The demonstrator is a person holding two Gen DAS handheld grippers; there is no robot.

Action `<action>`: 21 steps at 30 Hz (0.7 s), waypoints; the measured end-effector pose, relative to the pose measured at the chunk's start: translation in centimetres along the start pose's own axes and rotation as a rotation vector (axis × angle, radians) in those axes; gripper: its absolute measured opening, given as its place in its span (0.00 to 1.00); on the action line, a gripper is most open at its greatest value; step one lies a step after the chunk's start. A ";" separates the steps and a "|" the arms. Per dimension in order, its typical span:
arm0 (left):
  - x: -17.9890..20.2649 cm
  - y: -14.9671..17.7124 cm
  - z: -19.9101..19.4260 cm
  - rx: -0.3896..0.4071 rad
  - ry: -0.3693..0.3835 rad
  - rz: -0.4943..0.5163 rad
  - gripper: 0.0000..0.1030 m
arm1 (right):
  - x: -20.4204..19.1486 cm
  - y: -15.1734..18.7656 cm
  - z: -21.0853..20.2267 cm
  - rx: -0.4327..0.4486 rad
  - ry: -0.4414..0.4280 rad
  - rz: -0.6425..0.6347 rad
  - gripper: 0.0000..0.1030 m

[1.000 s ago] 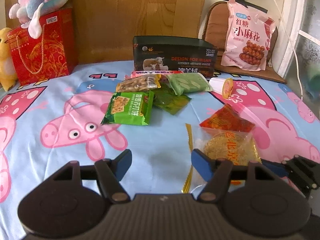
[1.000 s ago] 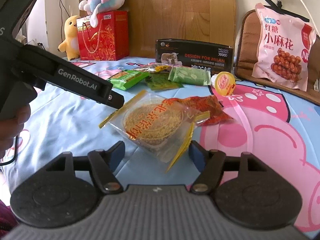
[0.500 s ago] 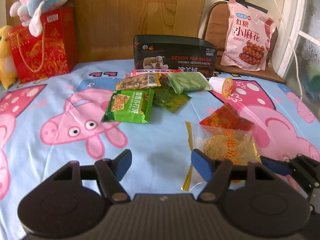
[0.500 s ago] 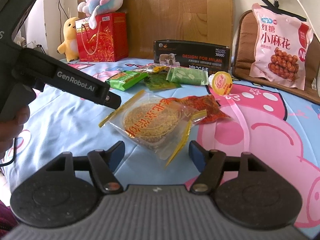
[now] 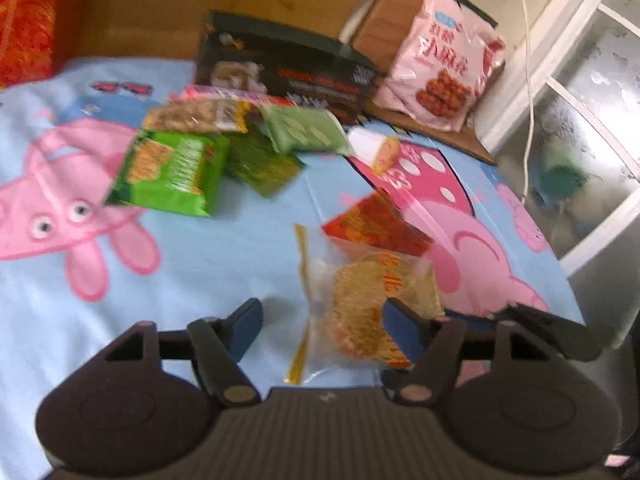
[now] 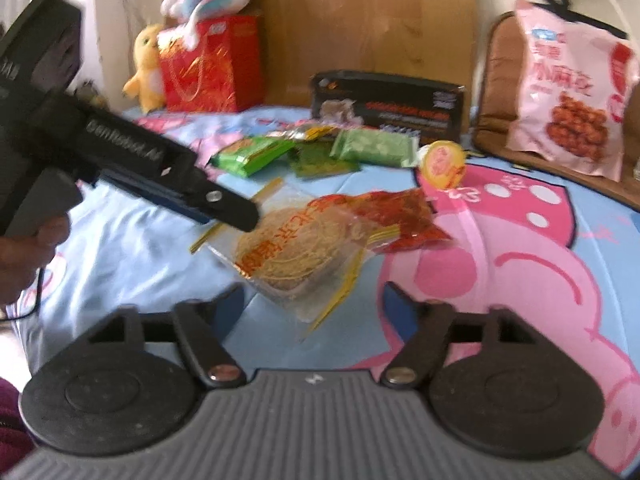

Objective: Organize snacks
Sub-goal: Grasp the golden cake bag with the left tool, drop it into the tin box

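Both my tools are spread wide, gripping nothing — left tool [image 5: 322, 322] and right tool [image 6: 314, 304] flank the clear noodle-cake packet [image 6: 296, 248]. It lies on the cartoon bedsheet [image 6: 520, 280], touching the red packet [image 6: 404, 216] — green snacks [image 5: 172, 172] piled farther back by the dark box [image 6: 386, 104].

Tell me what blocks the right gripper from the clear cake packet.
Nothing visible does. The right gripper is open just short of the cake packet. The left gripper hovers by the packet's far side, not in between.
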State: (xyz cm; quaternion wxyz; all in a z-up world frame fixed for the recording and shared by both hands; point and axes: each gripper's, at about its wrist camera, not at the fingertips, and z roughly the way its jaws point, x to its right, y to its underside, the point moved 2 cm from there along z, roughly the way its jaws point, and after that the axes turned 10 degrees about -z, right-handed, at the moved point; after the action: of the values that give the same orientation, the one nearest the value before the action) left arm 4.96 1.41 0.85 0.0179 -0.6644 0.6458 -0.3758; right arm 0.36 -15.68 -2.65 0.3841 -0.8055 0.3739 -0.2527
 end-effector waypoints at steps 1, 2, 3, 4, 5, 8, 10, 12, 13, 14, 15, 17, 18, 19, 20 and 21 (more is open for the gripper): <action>0.2 0.0 0.1 -0.008 0.015 0.005 0.45 | -0.1 -0.2 0.1 0.004 -0.001 -0.016 0.54; 0.4 0.1 0.0 -0.026 0.060 -0.001 0.38 | -0.3 -0.4 0.2 0.003 -0.012 -0.029 0.49; 0.6 0.1 -0.3 -0.020 0.055 0.000 0.35 | -0.5 -0.5 0.2 0.001 -0.009 -0.038 0.48; 0.8 0.1 -0.7 -0.013 0.044 0.011 0.33 | -0.6 -0.7 0.2 0.001 -0.008 -0.050 0.45; 1.0 0.0 -1.2 -0.002 0.046 0.020 0.33 | -0.7 -0.8 0.0 0.008 -0.021 -0.057 0.35; 1.8 -1.2 -3.1 0.057 0.050 0.053 0.33 | -0.5 -2.2 -0.8 0.044 -0.032 -0.075 0.35; 2.4 -3.0 -4.2 0.107 0.050 0.077 0.33 | 0.1 -3.7 -1.1 0.084 -0.033 -0.085 0.35; 3.0 -5.6 -4.9 0.157 0.045 0.091 0.33 | 1.1 -5.7 -0.9 0.126 -0.024 -0.101 0.35; 3.2 -7.1 -5.1 0.184 0.043 0.093 0.33 | 1.6 -6.9 -0.7 0.145 -0.017 -0.112 0.35; 3.5 -8.5 -5.1 0.212 0.040 0.099 0.33 | 2.3 -8.1 -0.4 0.164 -0.010 -0.118 0.35; 3.9 -10.2 -4.9 0.245 0.035 0.107 0.33 | 3.1 -9.5 0.1 0.187 0.002 -0.126 0.35; 4.2 -13.4 -3.9 0.274 0.019 0.100 0.33 | 4.6 -11.7 1.4 0.221 0.028 -0.137 0.35; 4.3 -15.2 -3.1 0.282 0.007 0.094 0.33 | 5.6 -12.9 2.5 0.224 0.033 -0.128 0.35; 4.2 -16.6 -2.3 0.288 -0.001 0.090 0.33 | 6.6 -14.0 3.6 0.219 0.034 -0.115 0.35; 4.1 -18.1 -1.4 0.292 -0.007 0.083 0.33 | 7.5 -15.0 4.8 0.215 0.039 -0.101 0.35; 3.9 -19.2 -0.4 0.290 -0.012 0.072 0.33 | 8.2 -15.7 5.8 0.210 0.046 -0.093 0.35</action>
State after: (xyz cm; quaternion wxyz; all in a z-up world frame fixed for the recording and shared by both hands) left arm 20.52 1.41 12.82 0.1311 -0.6334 0.6082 -0.4602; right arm 15.66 -13.10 7.64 0.4454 -0.7712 0.3164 -0.3266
